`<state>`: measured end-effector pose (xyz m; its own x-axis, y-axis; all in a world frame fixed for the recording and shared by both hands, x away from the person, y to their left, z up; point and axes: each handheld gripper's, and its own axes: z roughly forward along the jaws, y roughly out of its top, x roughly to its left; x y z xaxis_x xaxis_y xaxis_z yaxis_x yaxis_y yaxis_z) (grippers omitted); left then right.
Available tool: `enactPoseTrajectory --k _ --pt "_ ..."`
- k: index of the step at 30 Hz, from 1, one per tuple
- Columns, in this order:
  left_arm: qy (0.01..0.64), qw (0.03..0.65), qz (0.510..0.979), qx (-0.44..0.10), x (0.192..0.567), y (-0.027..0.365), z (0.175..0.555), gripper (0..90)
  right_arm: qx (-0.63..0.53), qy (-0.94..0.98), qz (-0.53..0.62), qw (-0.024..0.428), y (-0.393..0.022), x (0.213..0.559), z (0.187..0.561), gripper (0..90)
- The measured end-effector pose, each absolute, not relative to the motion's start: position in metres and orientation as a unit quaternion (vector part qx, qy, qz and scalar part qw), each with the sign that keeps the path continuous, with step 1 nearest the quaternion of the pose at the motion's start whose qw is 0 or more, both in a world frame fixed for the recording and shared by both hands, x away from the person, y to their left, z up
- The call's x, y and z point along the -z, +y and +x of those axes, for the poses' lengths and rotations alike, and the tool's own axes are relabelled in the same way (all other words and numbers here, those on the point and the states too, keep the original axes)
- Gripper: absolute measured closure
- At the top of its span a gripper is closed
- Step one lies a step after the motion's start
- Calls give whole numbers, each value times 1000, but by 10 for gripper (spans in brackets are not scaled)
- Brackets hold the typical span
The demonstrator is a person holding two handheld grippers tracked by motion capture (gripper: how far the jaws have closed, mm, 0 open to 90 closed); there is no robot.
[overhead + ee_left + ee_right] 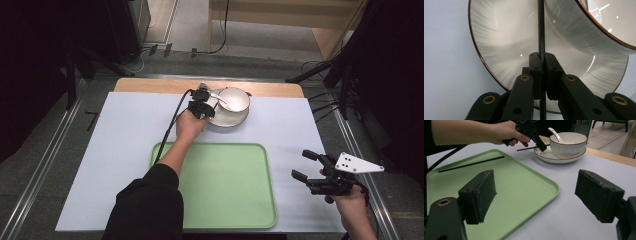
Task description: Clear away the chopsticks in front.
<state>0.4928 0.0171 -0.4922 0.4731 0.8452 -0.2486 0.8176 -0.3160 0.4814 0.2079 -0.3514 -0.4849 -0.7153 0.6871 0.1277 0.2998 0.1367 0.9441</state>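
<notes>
While my left gripper (541,62) sits at the near-left rim of the plate (499,50), its jaws are pinched tight on a thin black chopstick (541,30), which runs straight up between the pads and over the plate in the left gripper view. From the right gripper view I see that chopstick (527,148) held roughly level above the table (125,150), just beside the plate (549,157), with my left hand (506,131) wrapped around the gripper's handle. On the plate stands the white bowl (234,99) with a white spoon (554,133) leaning in it, handle toward the left gripper. Nearer to me than the plate lies the green tray (225,190), and a second black chopstick (471,164) rests flat on it near its left edge. Well to the right of the plate and closer to me, just off the tray's right edge, my right gripper (310,167) hangs over the table with its jaws spread wide and nothing between them.
</notes>
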Motion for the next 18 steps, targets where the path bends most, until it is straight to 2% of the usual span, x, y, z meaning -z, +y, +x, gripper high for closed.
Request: enactPoseTrajectory --k 10,18 --pt "530 285 798 -31 468 50 496 853 -564 734 337 172 -352 485 207 171" --pt "542 291 788 -34 446 89 476 853 -563 735 339 171 -351 485 207 172"
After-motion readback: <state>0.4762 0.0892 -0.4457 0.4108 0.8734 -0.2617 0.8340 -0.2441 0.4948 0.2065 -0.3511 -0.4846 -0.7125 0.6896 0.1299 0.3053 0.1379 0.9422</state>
